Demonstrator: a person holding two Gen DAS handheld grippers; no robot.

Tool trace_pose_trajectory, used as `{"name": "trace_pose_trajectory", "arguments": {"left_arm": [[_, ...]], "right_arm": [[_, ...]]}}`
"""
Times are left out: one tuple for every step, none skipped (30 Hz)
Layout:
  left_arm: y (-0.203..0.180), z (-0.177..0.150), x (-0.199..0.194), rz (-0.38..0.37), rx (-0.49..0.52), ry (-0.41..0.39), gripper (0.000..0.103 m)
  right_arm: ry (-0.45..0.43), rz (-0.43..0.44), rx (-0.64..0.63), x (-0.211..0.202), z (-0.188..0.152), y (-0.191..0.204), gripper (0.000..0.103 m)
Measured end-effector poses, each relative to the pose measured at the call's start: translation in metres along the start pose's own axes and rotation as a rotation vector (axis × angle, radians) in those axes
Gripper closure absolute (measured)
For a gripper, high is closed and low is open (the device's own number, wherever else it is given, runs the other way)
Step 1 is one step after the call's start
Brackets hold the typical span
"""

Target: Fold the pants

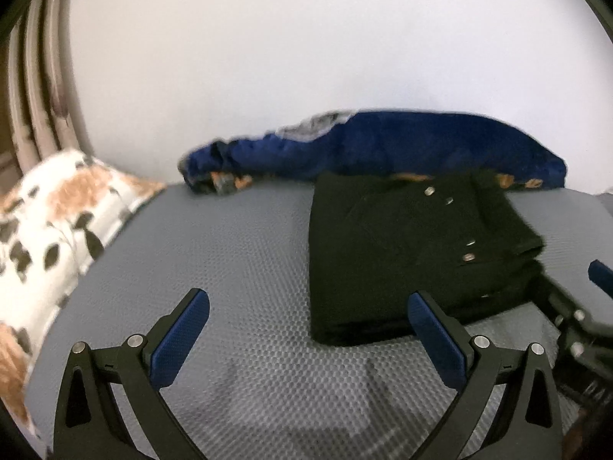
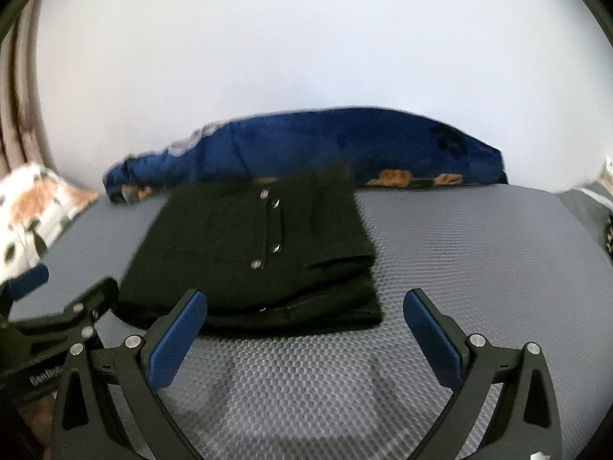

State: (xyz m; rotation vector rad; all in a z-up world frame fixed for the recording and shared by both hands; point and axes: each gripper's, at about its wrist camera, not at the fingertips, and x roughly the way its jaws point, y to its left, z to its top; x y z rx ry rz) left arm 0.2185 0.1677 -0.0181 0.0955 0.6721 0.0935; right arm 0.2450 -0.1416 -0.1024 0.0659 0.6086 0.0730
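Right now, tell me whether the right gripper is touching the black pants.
Apart. The right wrist view shows the right gripper open over bare grey mat, with the folded black pants lying beyond its fingertips.

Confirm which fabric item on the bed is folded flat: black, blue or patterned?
The black pants, a squared, layered stack showing metal buttons, mid-mattress. The blue bedding is a loose heap along the wall; the patterned pillow sits at the left edge.

Plain white wall (image 1: 306,38) behind grey textured mattress (image 1: 237,253); curtain (image 1: 42,88) at left.
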Motion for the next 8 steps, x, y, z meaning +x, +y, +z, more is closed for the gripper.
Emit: {"name": "trace_pose_trajectory", "arguments": {"left_arm": [[-0.001,0.003,-0.009,-0.008,0.003,-0.003,0.000],[-0.001,0.005,-0.020,-0.018,0.000,-0.008,0.000],[0.000,0.008,-0.031,-0.031,-0.006,-0.013,0.000],[-0.001,0.009,-0.039,-0.040,-0.009,-0.016,0.000],[-0.001,0.010,-0.050,-0.053,-0.015,-0.019,0.000],[-0.002,0.010,-0.059,-0.057,-0.016,-0.021,0.000],[-0.003,0.010,-0.070,-0.063,-0.014,-0.026,0.000],[-0.003,0.009,-0.084,-0.074,-0.011,-0.032,0.000]], "right_arm": [[-0.011,0.013,0.013,-0.011,0.002,-0.004,0.001],[-0.015,0.024,0.016,-0.021,0.003,-0.005,0.001],[-0.015,0.026,0.008,-0.031,0.004,-0.005,0.001],[-0.016,0.024,-0.002,-0.040,0.003,-0.005,0.001],[-0.019,0.022,-0.011,-0.049,0.003,-0.005,0.001],[-0.026,0.027,-0.020,-0.063,0.001,-0.005,0.001],[-0.032,0.032,-0.023,-0.073,0.000,-0.006,0.001],[-0.039,0.033,-0.025,-0.082,0.000,-0.007,0.001]]}}
